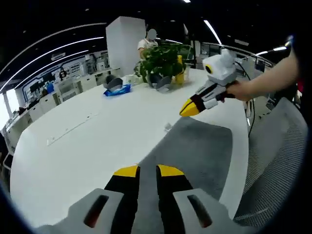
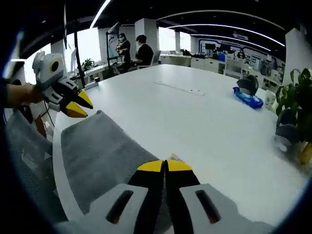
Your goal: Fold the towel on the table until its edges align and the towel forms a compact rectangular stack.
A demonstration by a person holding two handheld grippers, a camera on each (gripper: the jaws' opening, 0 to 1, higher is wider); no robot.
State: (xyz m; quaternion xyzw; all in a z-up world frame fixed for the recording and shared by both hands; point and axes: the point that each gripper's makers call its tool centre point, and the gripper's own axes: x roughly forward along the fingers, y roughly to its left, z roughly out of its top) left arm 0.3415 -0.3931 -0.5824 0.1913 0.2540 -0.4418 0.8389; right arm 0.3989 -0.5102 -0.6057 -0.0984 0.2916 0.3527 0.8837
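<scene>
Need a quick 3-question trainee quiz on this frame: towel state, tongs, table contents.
1. True or false: the grey towel is already folded into a compact stack.
2. The right gripper has its tongs: A) wide open, B) shut with tips together, above the towel, C) clamped on a lifted towel corner.
3. Fill the blank: at the far side of the white table stands a green potted ___.

Key
1. False: it lies flat and spread out at the table's near edge.
2. B.
3. plant.
</scene>
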